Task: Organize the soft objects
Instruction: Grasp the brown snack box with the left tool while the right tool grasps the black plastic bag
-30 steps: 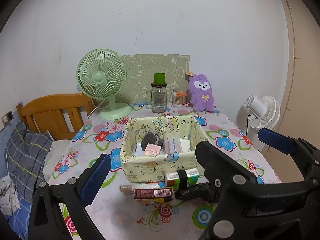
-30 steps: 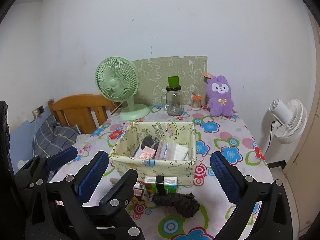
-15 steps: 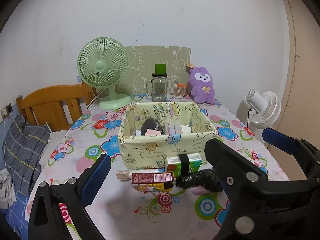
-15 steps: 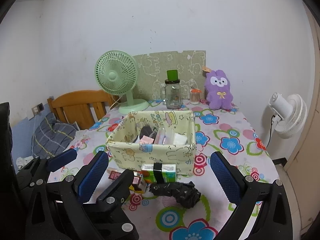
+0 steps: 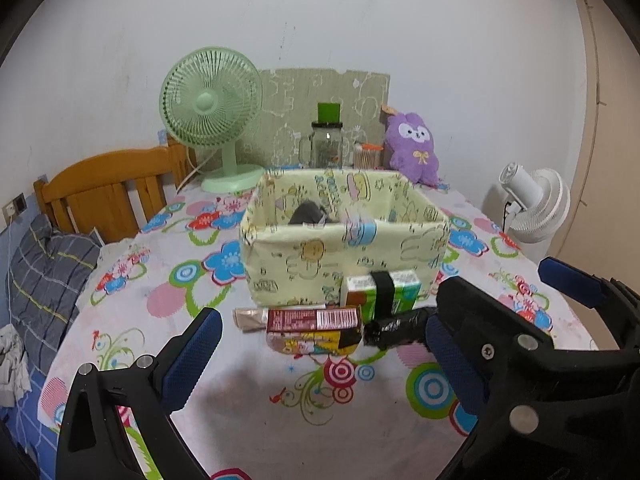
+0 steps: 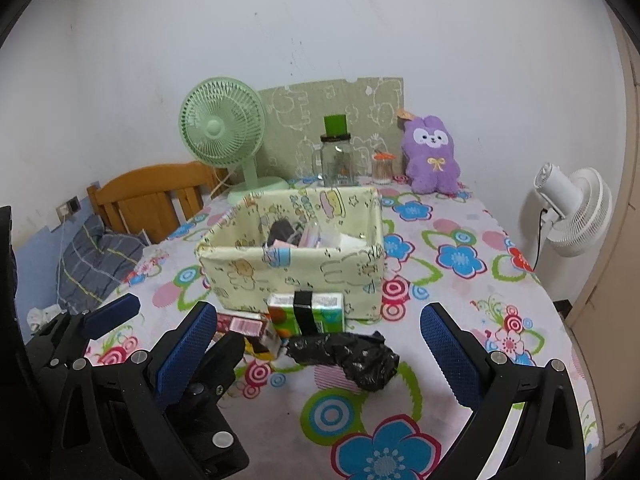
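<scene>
A crumpled black bag (image 6: 348, 356) lies on the flowered tablecloth (image 6: 460, 300), just in front of a green carton (image 6: 306, 314) that stands against a pale yellow fabric basket (image 6: 296, 264). A red packet (image 5: 312, 319) rests beside the carton. The right gripper (image 6: 316, 352) and left gripper (image 5: 320, 352) both hover over the near table edge, fingers spread wide, holding nothing.

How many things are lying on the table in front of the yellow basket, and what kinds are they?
Green carton: 1
Red and yellow snack packs: 2
Crumpled black plastic bag: 1
Total: 4, all in front of the yellow fabric basket.
</scene>
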The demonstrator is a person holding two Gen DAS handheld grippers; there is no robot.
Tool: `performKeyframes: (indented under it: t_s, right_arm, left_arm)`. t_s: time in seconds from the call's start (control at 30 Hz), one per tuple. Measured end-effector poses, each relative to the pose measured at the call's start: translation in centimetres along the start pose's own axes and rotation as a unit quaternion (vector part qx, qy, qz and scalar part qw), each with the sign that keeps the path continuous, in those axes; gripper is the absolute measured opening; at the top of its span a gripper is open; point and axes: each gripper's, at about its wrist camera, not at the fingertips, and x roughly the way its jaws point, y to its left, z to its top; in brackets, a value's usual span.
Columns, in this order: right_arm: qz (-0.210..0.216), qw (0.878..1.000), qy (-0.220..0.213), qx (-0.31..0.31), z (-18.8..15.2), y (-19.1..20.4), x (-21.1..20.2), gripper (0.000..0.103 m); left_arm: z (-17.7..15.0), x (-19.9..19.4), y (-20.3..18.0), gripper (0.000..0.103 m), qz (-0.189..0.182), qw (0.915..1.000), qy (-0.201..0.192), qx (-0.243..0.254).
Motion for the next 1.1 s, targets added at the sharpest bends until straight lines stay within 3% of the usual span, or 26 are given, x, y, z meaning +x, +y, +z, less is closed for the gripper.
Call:
performKeyframes:
  t_s: [0.47, 1.1]
  right_arm:
    - [-0.017, 0.999, 0.045, 0.003, -2.0, -1.0, 3.1, 0.103]
    - [-0.019, 0.994, 0.097, 0.036, -3.0, -3.6, 7.7, 0.103]
  left_arm:
    - [-1.9, 3.2, 0.4, 0.103, 0.009, 0.9989, 0.046, -0.009]
    - [-2.5, 7.2, -0.3, 0.103, 0.031, 0.9965, 0.078, -0.004]
